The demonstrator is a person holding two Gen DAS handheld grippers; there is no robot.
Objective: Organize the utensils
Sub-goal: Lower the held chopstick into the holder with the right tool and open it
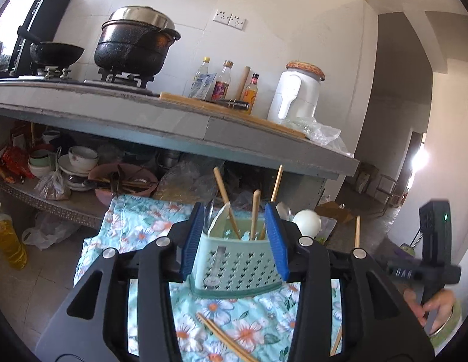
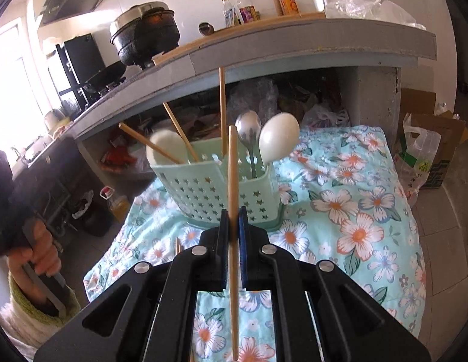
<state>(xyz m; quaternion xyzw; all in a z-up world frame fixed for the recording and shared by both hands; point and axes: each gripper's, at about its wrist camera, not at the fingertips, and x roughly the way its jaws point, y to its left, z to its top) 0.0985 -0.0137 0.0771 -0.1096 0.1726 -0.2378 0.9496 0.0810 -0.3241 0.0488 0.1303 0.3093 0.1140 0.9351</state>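
Right wrist | right hand-held gripper (image 2: 233, 226) clamps chopstick (image 2: 232, 181) before holder (image 2: 216, 193) | left hand-held gripper (image 1: 234, 241) apart, empty

Right claw (image 2: 233, 226) clamps a chopstick (image 2: 232, 181) (upright).

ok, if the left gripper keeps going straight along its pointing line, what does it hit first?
Probably the green utensil holder: it sits centred between the open jaws of the left gripper, directly ahead on the floral cloth. Depth is hard to judge.
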